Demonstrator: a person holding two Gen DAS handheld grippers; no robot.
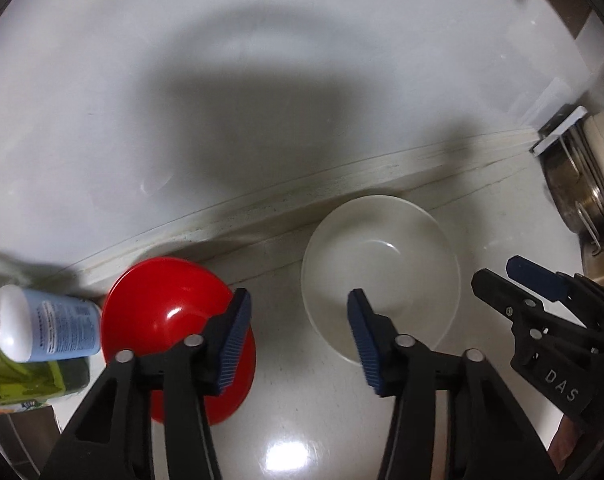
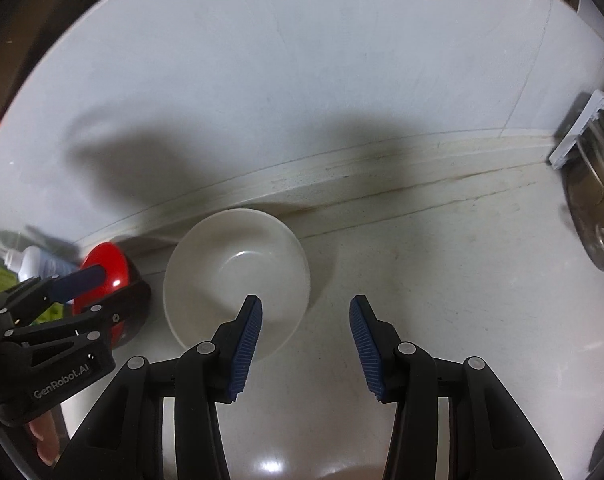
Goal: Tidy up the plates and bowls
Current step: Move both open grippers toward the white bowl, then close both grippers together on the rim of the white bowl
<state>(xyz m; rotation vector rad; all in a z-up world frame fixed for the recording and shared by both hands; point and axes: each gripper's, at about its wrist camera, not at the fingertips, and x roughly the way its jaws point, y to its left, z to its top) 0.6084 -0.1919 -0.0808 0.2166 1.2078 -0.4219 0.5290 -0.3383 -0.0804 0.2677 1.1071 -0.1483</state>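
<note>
Red bowl and white bowl sit side by side at table back edge. Left hand-held gripper hovers between them, right hand-held gripper just right of white bowl; both part-open, holding nothing.

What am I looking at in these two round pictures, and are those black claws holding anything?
A person holds a hand-held two-finger gripper in each hand; a fisheye camera on each looks along its fingers. In the left wrist view the left gripper hangs open above the gap between a red bowl and a white bowl on the pale counter. The right gripper also stands open, just right of the white bowl. Neither holds anything. A bottle lies left of the red bowl, and metal pots stand at the right edge.
</note>
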